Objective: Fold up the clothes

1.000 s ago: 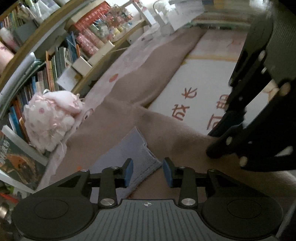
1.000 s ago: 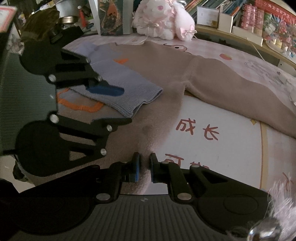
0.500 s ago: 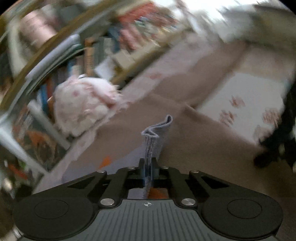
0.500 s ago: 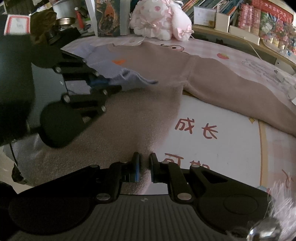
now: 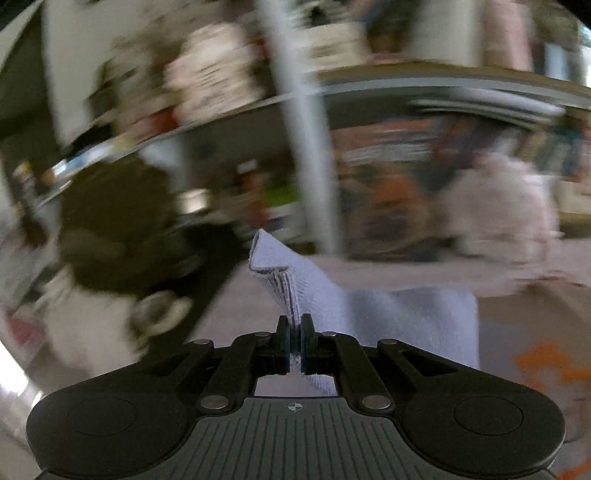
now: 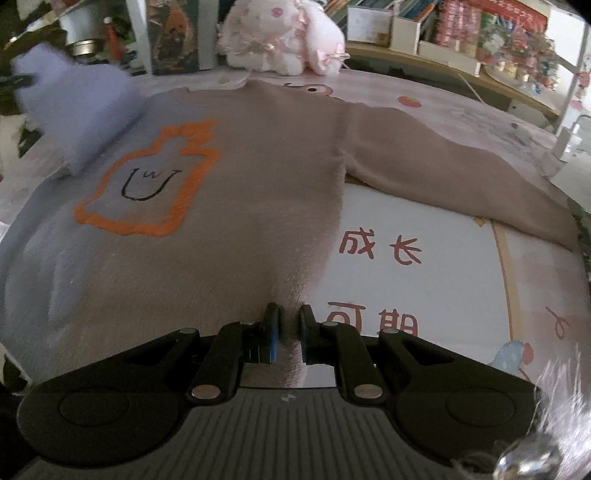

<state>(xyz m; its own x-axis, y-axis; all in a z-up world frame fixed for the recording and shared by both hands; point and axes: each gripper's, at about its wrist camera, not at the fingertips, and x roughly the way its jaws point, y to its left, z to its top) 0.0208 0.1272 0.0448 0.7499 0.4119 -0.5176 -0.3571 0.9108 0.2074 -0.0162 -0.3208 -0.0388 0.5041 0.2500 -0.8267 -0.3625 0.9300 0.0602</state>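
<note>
A brown and lavender sweater (image 6: 258, 177) with an orange outlined figure (image 6: 147, 181) lies flat on a printed play mat (image 6: 424, 266). Its brown sleeve (image 6: 443, 173) stretches to the right. My left gripper (image 5: 293, 345) is shut on the cuff of the lavender sleeve (image 5: 388, 314) and holds it raised; that sleeve also shows at the far left of the right wrist view (image 6: 74, 107). My right gripper (image 6: 287, 334) is shut on the sweater's bottom hem near the mat.
A pink plush toy (image 6: 284, 33) sits behind the sweater's collar, blurred in the left wrist view (image 5: 495, 206). Shelves with books and boxes (image 6: 461, 37) run along the back. The left wrist view is heavily blurred.
My left gripper closed on the lavender sleeve cuff, lifted it and swung it left off the sweater's front, uncovering the orange figure. My right gripper has stayed on the hem.
</note>
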